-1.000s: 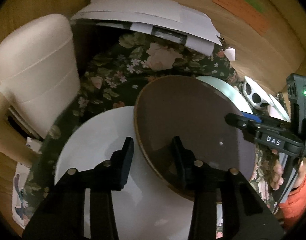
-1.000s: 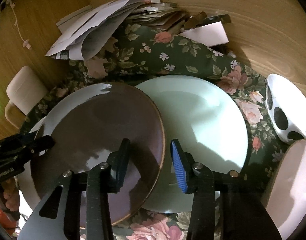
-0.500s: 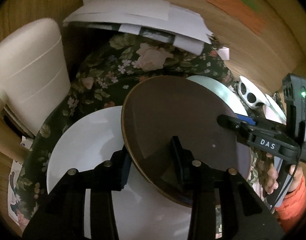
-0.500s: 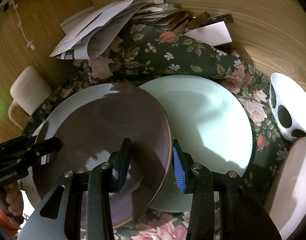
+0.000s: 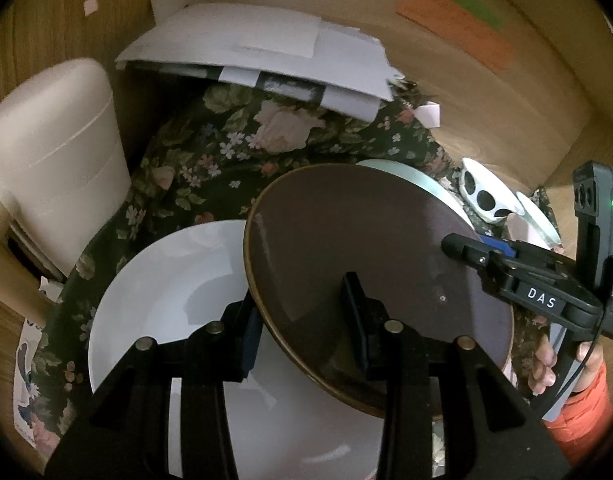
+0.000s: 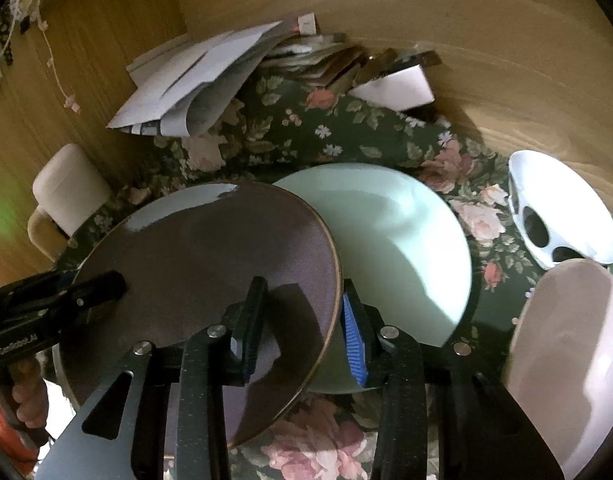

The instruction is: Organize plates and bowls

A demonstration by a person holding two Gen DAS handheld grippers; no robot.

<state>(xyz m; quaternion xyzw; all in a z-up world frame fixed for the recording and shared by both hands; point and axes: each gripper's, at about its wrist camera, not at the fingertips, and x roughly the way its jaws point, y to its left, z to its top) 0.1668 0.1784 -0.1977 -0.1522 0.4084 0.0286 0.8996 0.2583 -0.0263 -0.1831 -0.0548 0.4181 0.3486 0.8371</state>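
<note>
Tablecloth (image 6: 306, 136): dark green floral fabric, lying over the wooden table (image 6: 506, 80).
Papers (image 5: 258, 48): a loose heap of envelopes sitting at the cloth's far edge.
Chair (image 5: 54, 152): cream backrest, standing beside the table.

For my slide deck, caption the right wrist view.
Both tongs grip the brown plate by opposite rims, above a white plate and a green plate.

Between our tongs we see a brown plate (image 6: 194, 264), a white plate (image 5: 166, 288) left of it, a pale green plate (image 6: 398, 240) right, all over dark green floral cloth (image 6: 306, 128).
</note>
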